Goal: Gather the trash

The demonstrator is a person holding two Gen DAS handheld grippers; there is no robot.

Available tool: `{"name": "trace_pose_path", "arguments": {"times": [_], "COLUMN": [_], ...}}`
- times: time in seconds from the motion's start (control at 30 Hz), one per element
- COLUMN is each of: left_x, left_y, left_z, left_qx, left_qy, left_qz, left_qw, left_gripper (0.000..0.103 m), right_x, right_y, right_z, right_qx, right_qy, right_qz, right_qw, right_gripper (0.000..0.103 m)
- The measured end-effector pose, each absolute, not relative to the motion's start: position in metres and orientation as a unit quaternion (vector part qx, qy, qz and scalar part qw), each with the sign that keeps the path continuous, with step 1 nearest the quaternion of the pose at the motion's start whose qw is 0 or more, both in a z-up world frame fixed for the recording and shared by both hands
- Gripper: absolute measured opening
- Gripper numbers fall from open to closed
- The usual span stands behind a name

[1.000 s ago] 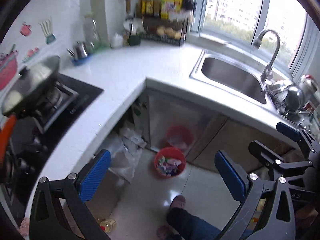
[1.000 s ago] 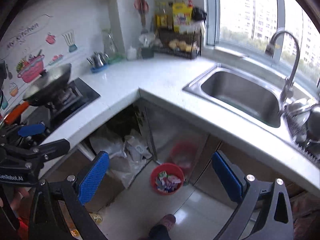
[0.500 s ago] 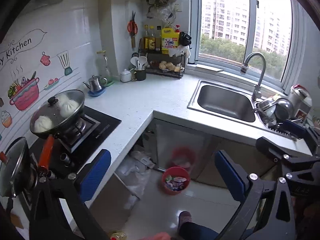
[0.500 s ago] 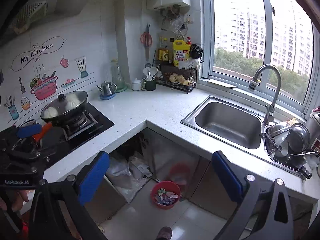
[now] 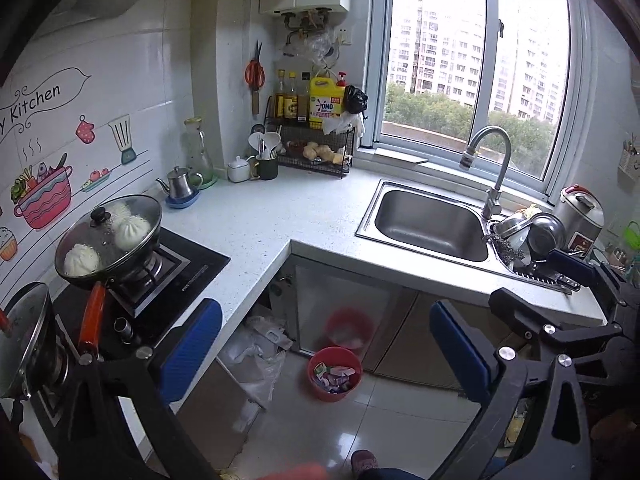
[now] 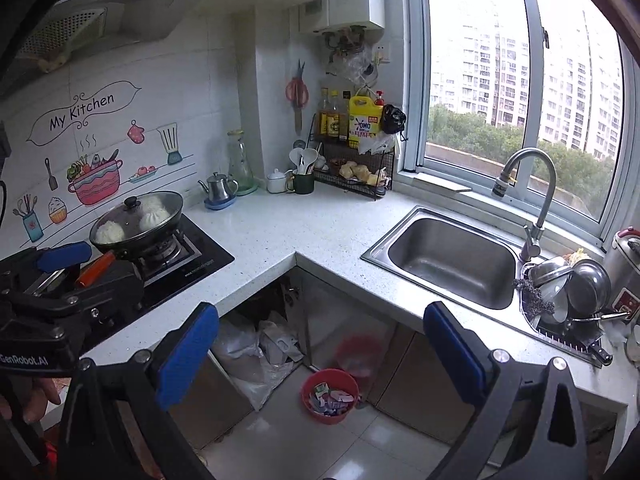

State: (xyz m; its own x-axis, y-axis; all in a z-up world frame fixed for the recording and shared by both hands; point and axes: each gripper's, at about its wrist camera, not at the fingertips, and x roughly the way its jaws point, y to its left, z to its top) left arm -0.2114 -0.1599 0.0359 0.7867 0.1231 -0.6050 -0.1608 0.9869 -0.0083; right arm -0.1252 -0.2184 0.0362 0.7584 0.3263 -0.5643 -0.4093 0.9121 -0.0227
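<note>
Both claws are hanging in the air over the kitchen floor, and both are spread wide with nothing between the blue pads. The left gripper (image 5: 326, 350) is pointing toward the corner of the white countertop (image 5: 256, 220), and the right gripper (image 6: 320, 344) is floating just beside it, looking at pretty much the same spot. You can see the right one poking in at the edge of the left wrist view, and the left one at the edge of the right wrist view, with a bit of a hand (image 6: 36, 394) gripping its handle.

Straight ahead between the fingers, the red trash bin (image 5: 334, 374) is sitting on the tiled floor (image 5: 340, 428) in front of the cabinet under the counter. It's got wrappers and small packets (image 5: 333, 374) lying inside it. Its red reflection is showing in the shiny cabinet door (image 5: 340, 300) right behind it. Left of the bin, some crumpled plastic bags (image 5: 256, 348) are piling up in the open space under the counter.

Further out, a lidded pan (image 5: 108, 236) with white buns is sitting on the stove (image 5: 160, 276), the steel sink (image 5: 430, 224) is sitting under the window, and pots are stacking up in the dish rack (image 5: 532, 240) next to the tap (image 5: 490, 168).

A foot (image 5: 364, 460) is showing at the bottom edge.
</note>
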Motion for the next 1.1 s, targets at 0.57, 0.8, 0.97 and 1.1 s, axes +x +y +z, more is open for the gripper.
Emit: {"name": "trace_pose_path", "arguments": {"times": [0.57, 0.8, 0.97, 1.1], "left_x": [-0.217, -0.224, -0.229, -0.232], "left_y": [-0.163, -0.167, -0.167, -0.165], "left_z": [0.043, 0.045, 0.047, 0.046], "left_qx": [-0.041, -0.038, -0.044, -0.048], "left_qy": [0.311, 0.306, 0.300, 0.301], "left_qz": [0.075, 0.072, 0.071, 0.063], "left_qw": [0.947, 0.949, 0.950, 0.950], "left_gripper": [0.103, 0.103, 0.103, 0.103], "right_x": [-0.134, -0.135, -0.139, -0.144], "right_y": [-0.223, -0.228, -0.226, -0.224], "right_z": [0.043, 0.047, 0.047, 0.049], "right_qx": [-0.080, -0.074, -0.076, -0.075], "right_qy": [0.275, 0.276, 0.278, 0.277], "right_qz": [0.212, 0.212, 0.214, 0.214], "right_qw": [0.934, 0.934, 0.933, 0.934], "right_gripper": [0.102, 0.102, 0.102, 0.102]}}
